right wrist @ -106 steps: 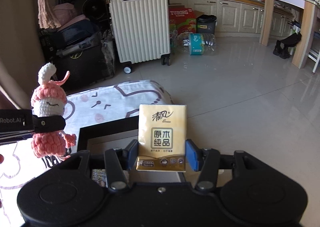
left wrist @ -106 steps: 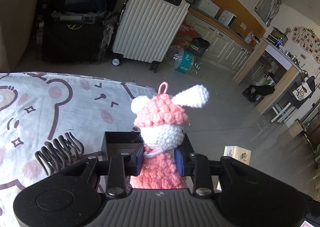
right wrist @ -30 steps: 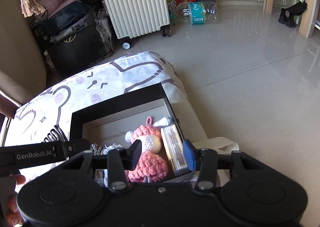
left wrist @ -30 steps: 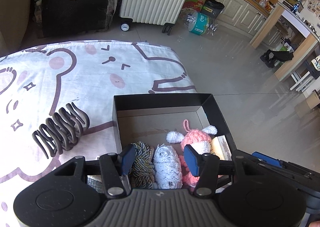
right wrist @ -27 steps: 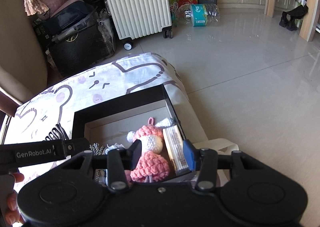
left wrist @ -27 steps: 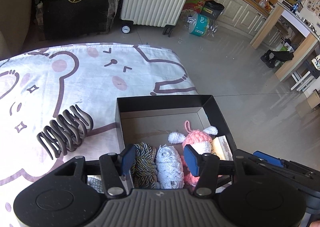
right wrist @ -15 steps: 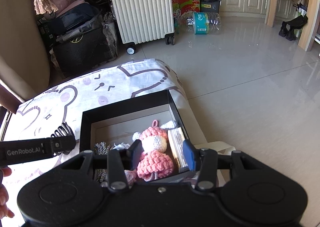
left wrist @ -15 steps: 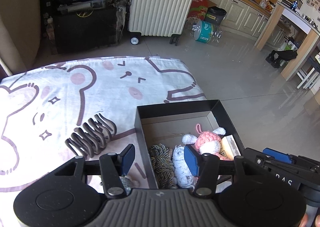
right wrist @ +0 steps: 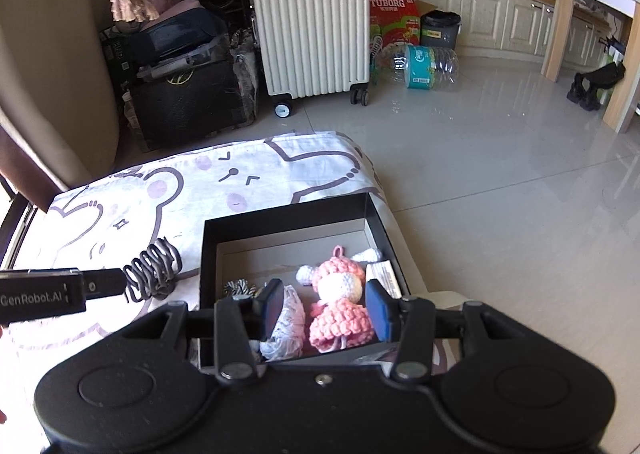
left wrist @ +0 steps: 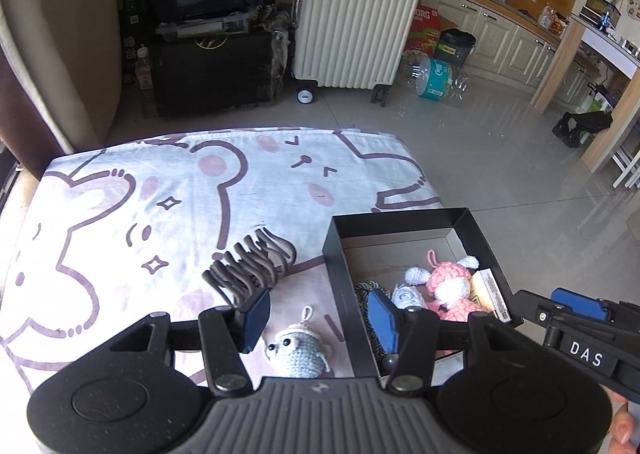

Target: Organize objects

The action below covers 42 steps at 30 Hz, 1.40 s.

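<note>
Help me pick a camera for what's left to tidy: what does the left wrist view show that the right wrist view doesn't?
Only the left wrist view shows the blue crochet toy lying on the blanket, outside the box. Only the right shows the left gripper's label. Both show the hair claw, the pink toy and the tissue pack.

The left hand-held gripper (left wrist: 318,320) is matte black plastic with a ribbed grey centre, two round domed housings, silver screw heads and blue finger pads (left wrist: 256,314). The right hand-held gripper (right wrist: 324,310) is built alike, all black. White lettering marks their sides: "DAS" on one, "GenRobot.AI" on the other.
</note>
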Motion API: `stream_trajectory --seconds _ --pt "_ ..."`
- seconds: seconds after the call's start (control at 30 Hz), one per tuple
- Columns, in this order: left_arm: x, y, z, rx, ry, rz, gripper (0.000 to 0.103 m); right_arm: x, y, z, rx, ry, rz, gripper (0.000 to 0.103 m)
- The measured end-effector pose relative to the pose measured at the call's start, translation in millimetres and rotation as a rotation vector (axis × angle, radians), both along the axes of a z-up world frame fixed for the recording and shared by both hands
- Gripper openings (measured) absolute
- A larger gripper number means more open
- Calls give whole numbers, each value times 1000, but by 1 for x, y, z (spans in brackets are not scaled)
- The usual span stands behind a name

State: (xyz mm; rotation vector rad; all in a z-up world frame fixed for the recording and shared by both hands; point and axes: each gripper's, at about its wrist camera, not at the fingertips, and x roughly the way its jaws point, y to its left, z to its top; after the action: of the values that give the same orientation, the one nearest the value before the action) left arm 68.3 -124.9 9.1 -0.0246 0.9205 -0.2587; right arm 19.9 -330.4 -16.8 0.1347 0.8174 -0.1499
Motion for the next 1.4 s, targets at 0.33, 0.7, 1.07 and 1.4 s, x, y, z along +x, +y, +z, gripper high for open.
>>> stream_trajectory --seconds 0.33,0.7,1.07,1.4 --pt "-18 18 9 58 -23 20 64 -17 9 13 -38 -7 -4 56" --pt "-32 32 12 147 -60 26 94 -29 23 22 -85 -4 13 73" --pt "-36 40 14 152 -72 43 103 -31 27 27 -95 11 1 78" --pt "-34 36 13 142 -65 27 103 -32 26 26 -125 20 -8 80"
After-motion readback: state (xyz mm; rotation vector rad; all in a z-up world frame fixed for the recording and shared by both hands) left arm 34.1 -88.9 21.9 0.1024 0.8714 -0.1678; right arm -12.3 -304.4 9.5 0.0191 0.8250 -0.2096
